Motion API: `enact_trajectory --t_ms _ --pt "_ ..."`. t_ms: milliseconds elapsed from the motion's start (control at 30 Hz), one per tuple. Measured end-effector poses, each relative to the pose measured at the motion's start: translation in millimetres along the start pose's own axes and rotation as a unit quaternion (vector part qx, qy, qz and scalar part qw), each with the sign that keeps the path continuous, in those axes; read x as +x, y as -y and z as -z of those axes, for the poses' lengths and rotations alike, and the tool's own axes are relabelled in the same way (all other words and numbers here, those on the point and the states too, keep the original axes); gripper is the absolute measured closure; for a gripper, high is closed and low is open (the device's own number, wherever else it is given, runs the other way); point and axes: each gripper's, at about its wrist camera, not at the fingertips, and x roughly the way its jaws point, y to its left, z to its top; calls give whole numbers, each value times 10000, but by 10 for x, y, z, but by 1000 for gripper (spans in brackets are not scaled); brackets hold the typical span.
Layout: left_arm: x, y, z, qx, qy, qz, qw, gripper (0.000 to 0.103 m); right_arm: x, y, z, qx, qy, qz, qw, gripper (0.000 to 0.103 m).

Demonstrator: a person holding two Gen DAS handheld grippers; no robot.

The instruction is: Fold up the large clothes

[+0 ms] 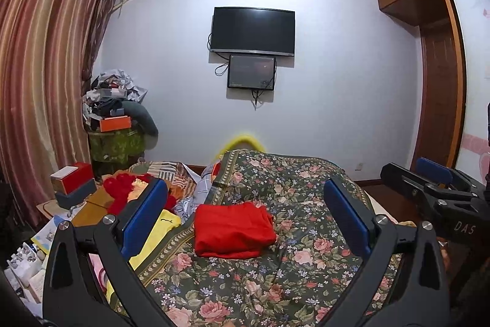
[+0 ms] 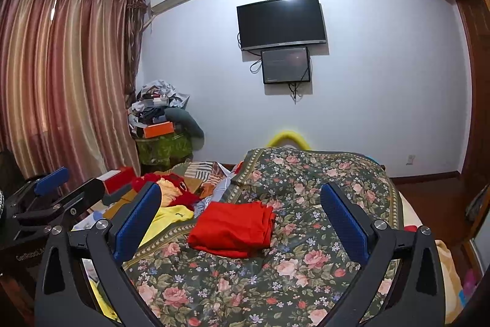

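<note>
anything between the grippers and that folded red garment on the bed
Nothing visible does. The left gripper and right gripper are both open above the floral bedspread, with only bare spread between them and the red garment.

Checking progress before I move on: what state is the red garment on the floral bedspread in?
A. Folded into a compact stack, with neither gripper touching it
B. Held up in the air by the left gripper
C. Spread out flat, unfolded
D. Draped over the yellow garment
A: the red garment lies as a neat folded bundle on the floral bedspread, while the left gripper and right gripper are both open and empty.
</note>
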Motion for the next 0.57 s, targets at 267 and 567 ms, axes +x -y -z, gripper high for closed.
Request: enact_trajectory --t_ms 267,567 --pt "20 5 19 -24 -83 34 10000 1 19 0 -12 33 -15 24 10000 0" --pt "2 -20 19 -25 -113 27 9999 1 59 -40 -14 45 -90 35 9999 0"
